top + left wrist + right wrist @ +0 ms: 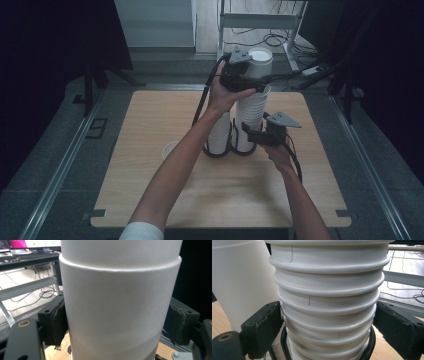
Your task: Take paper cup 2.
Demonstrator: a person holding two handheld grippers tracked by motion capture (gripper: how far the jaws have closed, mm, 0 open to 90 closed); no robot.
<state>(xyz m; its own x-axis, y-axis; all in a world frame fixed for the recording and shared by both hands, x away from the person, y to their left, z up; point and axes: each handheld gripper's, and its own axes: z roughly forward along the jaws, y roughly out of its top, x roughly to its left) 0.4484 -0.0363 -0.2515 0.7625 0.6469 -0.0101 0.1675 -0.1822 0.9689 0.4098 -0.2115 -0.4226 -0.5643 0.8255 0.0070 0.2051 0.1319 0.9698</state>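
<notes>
Two grippers: left gripper [248,75] clamps smooth top cup [120,302]; right gripper [251,134] brackets ribbed stack [329,302].

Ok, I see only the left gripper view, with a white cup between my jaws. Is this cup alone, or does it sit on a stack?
Observer: It is the top cup of a tall stack. The left gripper grips it from both sides.
Operator: Where is the right gripper?
Observer: The right gripper is low on the same stack, one jaw at each side. I cannot tell if it presses.
Operator: Does the stack stand directly on the table?
Observer: No, its foot sits in a black wire holder, beside a shorter stack.
</notes>
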